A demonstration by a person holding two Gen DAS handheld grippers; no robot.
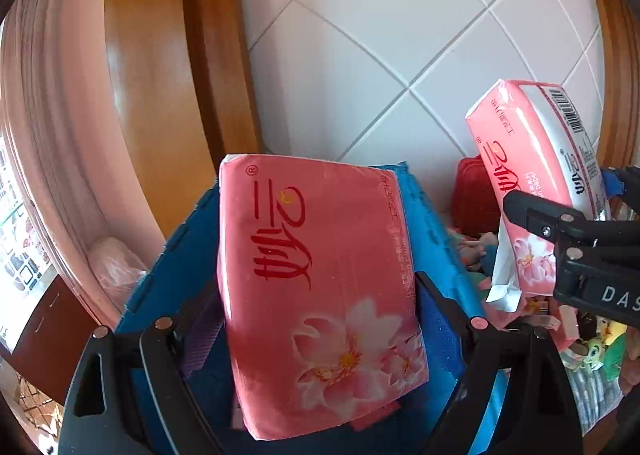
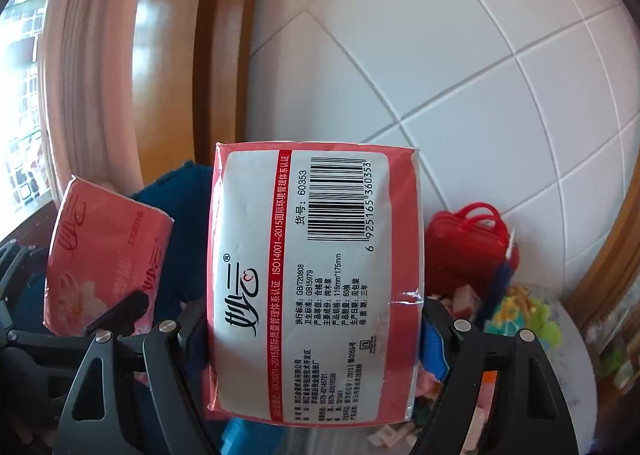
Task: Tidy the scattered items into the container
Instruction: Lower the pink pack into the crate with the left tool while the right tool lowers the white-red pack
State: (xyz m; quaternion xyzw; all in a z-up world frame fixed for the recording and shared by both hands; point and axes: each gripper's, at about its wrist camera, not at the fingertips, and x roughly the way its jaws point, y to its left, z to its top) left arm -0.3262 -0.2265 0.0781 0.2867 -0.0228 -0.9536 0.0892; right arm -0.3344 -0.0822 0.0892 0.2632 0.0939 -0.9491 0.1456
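- The left gripper (image 1: 320,319) is pointing forward and somewhat downward, its jaws clamping a pink tissue pack (image 1: 320,295) by the long sides, with the flower-printed face turned toward the camera.
- The right gripper (image 2: 316,319) is tilting down at a similar angle, its jaws clamping a second tissue pack (image 2: 316,279) by the long sides, label and barcode face toward the camera.
- Both packs are being held in the air, side by side, above a blue container (image 1: 424,223) that is standing on the white tiled floor (image 1: 380,35) beside a wooden door frame (image 1: 216,55).
- The left wrist view is showing the container's blue wall and rim directly behind and below its pack; it is also catching the right gripper (image 1: 568,231) and the second pack (image 1: 532,175) at the right edge, seen edge-on and tilted.
- The right wrist view is showing the left pack (image 2: 108,255) at the left edge with the left gripper's black frame (image 2: 52,335) beneath it, and only a dark blue slice of the container (image 2: 176,191) between the two packs.
- The right view is giving the clearer look at a red toy handbag (image 2: 472,239) near the wall and a heap of small colourful toys (image 2: 520,315) on the floor; the left view is showing the handbag (image 1: 472,199) only partly, behind the second pack.
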